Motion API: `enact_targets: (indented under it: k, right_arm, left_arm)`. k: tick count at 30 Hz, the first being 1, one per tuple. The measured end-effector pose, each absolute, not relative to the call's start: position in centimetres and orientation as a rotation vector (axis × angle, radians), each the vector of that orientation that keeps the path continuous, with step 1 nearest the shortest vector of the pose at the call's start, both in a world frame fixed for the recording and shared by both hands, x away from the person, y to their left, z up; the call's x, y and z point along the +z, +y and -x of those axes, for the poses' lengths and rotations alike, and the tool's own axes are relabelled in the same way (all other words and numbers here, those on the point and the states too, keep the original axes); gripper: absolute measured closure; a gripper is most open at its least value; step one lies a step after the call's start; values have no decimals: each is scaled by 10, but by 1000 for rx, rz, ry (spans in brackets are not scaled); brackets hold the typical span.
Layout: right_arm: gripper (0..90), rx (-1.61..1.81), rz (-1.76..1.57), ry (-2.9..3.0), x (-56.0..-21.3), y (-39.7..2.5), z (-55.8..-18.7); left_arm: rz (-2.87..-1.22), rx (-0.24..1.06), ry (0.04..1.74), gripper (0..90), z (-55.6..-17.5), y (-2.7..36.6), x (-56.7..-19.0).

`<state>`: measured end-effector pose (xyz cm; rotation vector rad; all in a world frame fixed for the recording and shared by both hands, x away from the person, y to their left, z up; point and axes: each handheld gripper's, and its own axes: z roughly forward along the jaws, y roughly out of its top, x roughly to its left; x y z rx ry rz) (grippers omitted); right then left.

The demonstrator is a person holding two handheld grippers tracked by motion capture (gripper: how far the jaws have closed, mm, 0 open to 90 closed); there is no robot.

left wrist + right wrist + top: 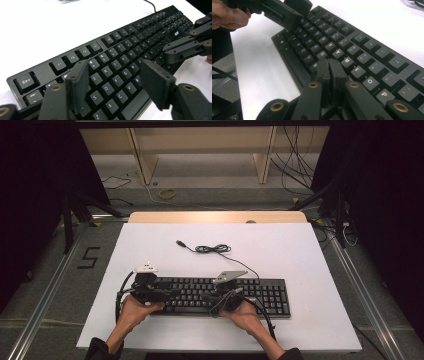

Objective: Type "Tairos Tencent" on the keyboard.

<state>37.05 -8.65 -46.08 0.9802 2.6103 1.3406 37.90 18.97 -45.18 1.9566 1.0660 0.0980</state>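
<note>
Over the left end of the black keyboard (220, 296), the left gripper (115, 85) hovers with its jaws spread wide apart and nothing between them; in the left gripper view the letter keys E, D, S, C and their neighbours show through the gap. One jaw hangs above the Q and A columns, the other above the keyboard's near edge by the bottom row. From the high view, the left gripper (146, 287) sits at about eight o'clock on the white table (300, 250), held by the person's left hand (134, 312).

Toward three o'clock from it, the right gripper (227, 290) rests over the middle of the keyboard, gripped by the right hand (245, 312). In the right gripper view the right gripper (329, 65) has its jaws pressed flat together, holding nothing, their tips low over the keys around H and J; whether they touch the keys I cannot tell.

The keyboard lies lengthwise across the near half of the table, its long side parallel to the near edge. Its cable (215, 249) leaves the rear edge and runs toward eleven o'clock, bunched in a loose coil before ending in a plug (179, 242) lying free on the table.
</note>
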Motion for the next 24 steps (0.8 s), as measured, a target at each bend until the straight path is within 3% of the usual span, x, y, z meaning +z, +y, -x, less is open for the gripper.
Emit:
enact_targets:
  k: [24]
  right_arm:
    - [885, 1300, -970, 2644, -469, -78, -368]
  left_arm:
    - [-1900, 117, 1046, 329, -364, 200, -451]
